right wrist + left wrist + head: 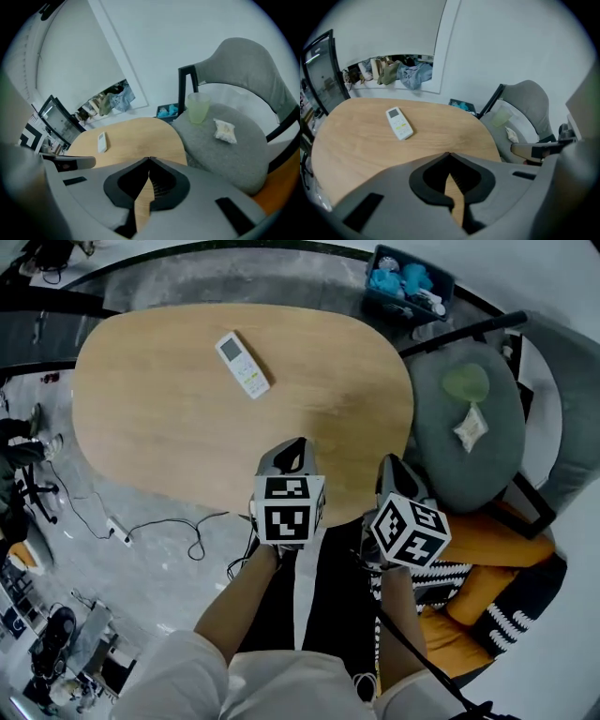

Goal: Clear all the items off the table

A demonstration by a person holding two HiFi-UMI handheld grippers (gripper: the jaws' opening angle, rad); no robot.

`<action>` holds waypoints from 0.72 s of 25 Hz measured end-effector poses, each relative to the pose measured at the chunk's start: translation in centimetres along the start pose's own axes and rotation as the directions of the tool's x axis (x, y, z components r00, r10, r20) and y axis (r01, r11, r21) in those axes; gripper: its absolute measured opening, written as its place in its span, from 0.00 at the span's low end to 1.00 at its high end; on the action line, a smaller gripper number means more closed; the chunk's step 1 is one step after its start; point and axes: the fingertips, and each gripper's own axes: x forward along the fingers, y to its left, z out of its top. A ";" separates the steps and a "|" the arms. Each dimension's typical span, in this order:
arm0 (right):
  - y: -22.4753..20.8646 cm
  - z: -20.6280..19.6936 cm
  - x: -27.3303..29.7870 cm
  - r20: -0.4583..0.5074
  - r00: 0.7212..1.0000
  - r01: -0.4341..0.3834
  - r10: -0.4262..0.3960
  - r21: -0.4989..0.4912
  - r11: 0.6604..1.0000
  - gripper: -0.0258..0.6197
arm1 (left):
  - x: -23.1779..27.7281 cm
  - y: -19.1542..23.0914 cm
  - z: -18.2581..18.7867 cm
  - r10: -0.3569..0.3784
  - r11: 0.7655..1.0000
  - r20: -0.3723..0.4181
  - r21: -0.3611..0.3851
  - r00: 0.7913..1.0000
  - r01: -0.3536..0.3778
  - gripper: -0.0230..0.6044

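Observation:
A white remote control (242,364) lies on the oval wooden table (169,418), toward its far side; it also shows in the left gripper view (399,123) and the right gripper view (101,142). My left gripper (298,444) hovers over the table's near edge, jaws shut with nothing between them (449,153). To its right, my right gripper (389,463) is near the table's right end, also shut and empty (149,159). Both are well short of the remote. A pale green cup (466,383) and a white packet (471,427) rest on the grey chair seat (441,456).
A dark bin with blue items (409,282) stands beyond the chair. Orange and black-and-white cushions (487,554) lie at the right. Cables (178,526) trail on the floor left of my legs. Clothes and shoes (393,70) sit in a wall recess behind the table.

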 end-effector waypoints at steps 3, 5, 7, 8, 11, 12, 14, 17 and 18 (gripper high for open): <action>2.3 -0.2 0.9 -0.023 1.000 -0.020 0.018 -0.057 0.998 0.08 | -0.7 2.6 -0.4 0.027 0.998 0.010 -0.056 1.000 -0.026 0.05; 3.3 -0.2 1.4 -0.033 0.999 -0.027 0.024 -0.089 0.996 0.08 | -1.1 3.8 -0.8 0.037 0.996 0.011 -0.080 0.999 -0.036 0.05; 4.1 -0.1 1.8 -0.040 0.999 -0.031 0.027 -0.112 0.993 0.08 | -1.3 4.7 -1.1 0.042 0.995 0.013 -0.095 0.999 -0.041 0.05; 4.5 0.0 2.0 -0.043 0.999 -0.032 0.027 -0.120 0.992 0.08 | -1.4 5.0 -1.2 0.044 0.994 0.013 -0.102 0.999 -0.042 0.05; 5.6 0.0 2.7 -0.055 0.998 -0.042 0.035 -0.142 0.989 0.08 | -1.6 6.0 -1.9 0.053 0.990 0.005 -0.128 0.999 -0.052 0.05; 5.9 -0.1 2.9 -0.060 0.998 -0.046 0.038 -0.150 0.988 0.08 | -1.5 6.3 -2.1 0.056 0.989 0.001 -0.136 0.998 -0.055 0.05; 6.5 -0.1 3.6 -0.069 0.997 -0.053 0.042 -0.166 0.985 0.08 | -1.4 6.9 -2.3 0.059 0.987 -0.003 -0.150 0.998 -0.059 0.05; 7.4 -0.1 4.4 -0.083 0.995 -0.063 0.049 -0.183 0.981 0.08 | -1.0 8.0 -2.3 0.069 0.983 -0.009 -0.170 0.998 -0.070 0.05; 7.6 -0.1 4.6 -0.087 0.995 -0.067 0.052 -0.186 0.980 0.08 | -0.9 8.4 -2.2 0.077 0.981 -0.009 -0.177 0.997 -0.077 0.05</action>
